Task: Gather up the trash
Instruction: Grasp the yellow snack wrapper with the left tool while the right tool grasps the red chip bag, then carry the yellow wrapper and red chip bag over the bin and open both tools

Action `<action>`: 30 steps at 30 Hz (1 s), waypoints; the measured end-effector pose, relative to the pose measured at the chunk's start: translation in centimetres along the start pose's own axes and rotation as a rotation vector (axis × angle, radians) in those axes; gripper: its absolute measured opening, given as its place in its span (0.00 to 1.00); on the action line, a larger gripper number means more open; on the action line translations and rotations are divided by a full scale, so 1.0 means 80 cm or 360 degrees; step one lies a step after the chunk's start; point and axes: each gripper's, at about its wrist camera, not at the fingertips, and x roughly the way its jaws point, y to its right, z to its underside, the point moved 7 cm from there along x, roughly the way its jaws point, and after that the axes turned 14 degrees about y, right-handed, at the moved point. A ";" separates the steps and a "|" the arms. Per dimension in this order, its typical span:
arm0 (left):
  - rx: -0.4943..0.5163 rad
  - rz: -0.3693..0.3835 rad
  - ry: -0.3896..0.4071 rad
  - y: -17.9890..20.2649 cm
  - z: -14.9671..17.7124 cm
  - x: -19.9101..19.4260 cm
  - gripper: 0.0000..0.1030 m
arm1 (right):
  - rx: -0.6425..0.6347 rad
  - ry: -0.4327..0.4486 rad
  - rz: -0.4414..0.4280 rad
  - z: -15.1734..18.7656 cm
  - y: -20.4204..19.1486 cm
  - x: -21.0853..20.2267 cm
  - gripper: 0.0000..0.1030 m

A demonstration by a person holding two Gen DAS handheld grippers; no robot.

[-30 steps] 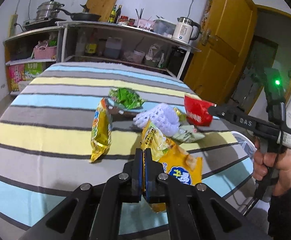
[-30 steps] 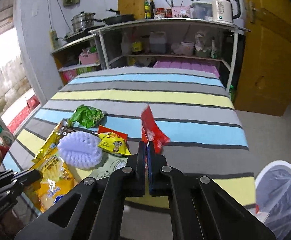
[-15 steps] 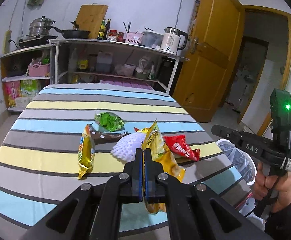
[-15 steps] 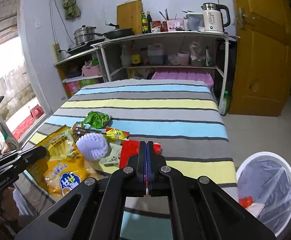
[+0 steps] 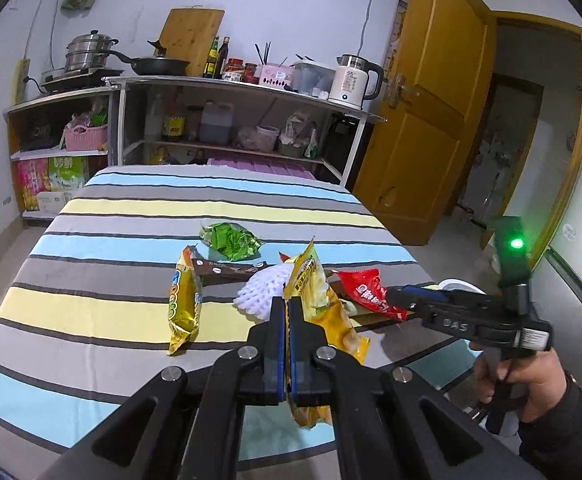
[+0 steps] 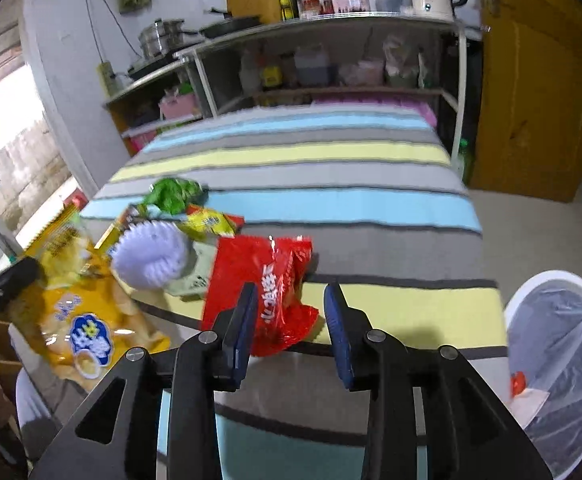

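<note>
My left gripper (image 5: 287, 304) is shut on the top edge of a yellow chip bag (image 5: 331, 320), which hangs from it over the table's near edge. The same bag (image 6: 79, 320) shows at the left of the right wrist view. My right gripper (image 6: 291, 304) has its jaws opening. A crumpled red wrapper (image 6: 267, 280) sits between them, against the left finger (image 6: 243, 320) and clear of the right one. In the left wrist view the right gripper (image 5: 395, 292) points at the red wrapper (image 5: 371, 292). A white bin with a clear liner (image 6: 559, 360) stands on the floor to the right.
More trash lies on the striped tablecloth (image 5: 103, 248): a green wrapper (image 5: 231, 240), a long yellow bag (image 5: 185, 300), a brown wrapper (image 5: 227, 270) and a white foam net (image 5: 259, 292). Kitchen shelves (image 5: 231, 88) stand behind the table. A yellow door (image 5: 423, 128) is at right.
The right jaws, shut on the red wrapper a second ago, have parted, and the wrapper is now low at the table's near edge. The left gripper has risen with the chip bag.
</note>
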 end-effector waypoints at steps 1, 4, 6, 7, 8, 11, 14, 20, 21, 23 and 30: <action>-0.0004 0.0000 -0.0004 -0.001 0.001 0.001 0.01 | 0.0024 -0.0041 -0.0002 0.004 0.002 0.009 0.34; -0.0012 -0.0005 -0.0010 -0.004 0.003 0.004 0.01 | 0.0117 -0.0118 -0.0007 0.015 0.010 0.022 0.34; -0.0014 -0.0008 -0.0016 -0.005 0.005 0.007 0.01 | 0.0130 -0.0105 -0.0014 0.016 0.011 0.021 0.25; -0.0016 -0.0009 -0.0018 -0.006 0.005 0.008 0.01 | 0.0120 -0.0101 -0.0018 0.016 0.010 0.019 0.16; -0.0018 -0.0008 -0.0019 -0.006 0.004 0.010 0.01 | 0.0105 -0.0098 -0.0010 0.016 0.007 0.017 0.16; -0.0021 -0.0005 -0.0012 -0.006 0.000 0.011 0.01 | 0.0052 -0.0083 0.0020 0.016 0.003 0.010 0.14; -0.0017 0.0004 0.0002 -0.001 -0.007 0.012 0.01 | 0.0048 -0.0045 0.0034 0.012 0.005 -0.001 0.13; 0.0016 0.0051 0.0049 0.021 -0.029 0.015 0.01 | 0.0086 0.0057 0.0059 0.000 0.015 -0.041 0.13; 0.0023 0.0064 0.0055 0.027 -0.032 0.017 0.01 | 0.0092 0.0071 0.0065 -0.002 0.017 -0.047 0.13; 0.0033 0.0089 0.0060 0.040 -0.038 0.022 0.01 | 0.0103 0.0098 0.0080 -0.005 0.023 -0.062 0.13; 0.0086 0.0189 0.0040 0.092 -0.047 0.049 0.01 | 0.0147 0.0167 0.0167 -0.007 0.055 -0.104 0.13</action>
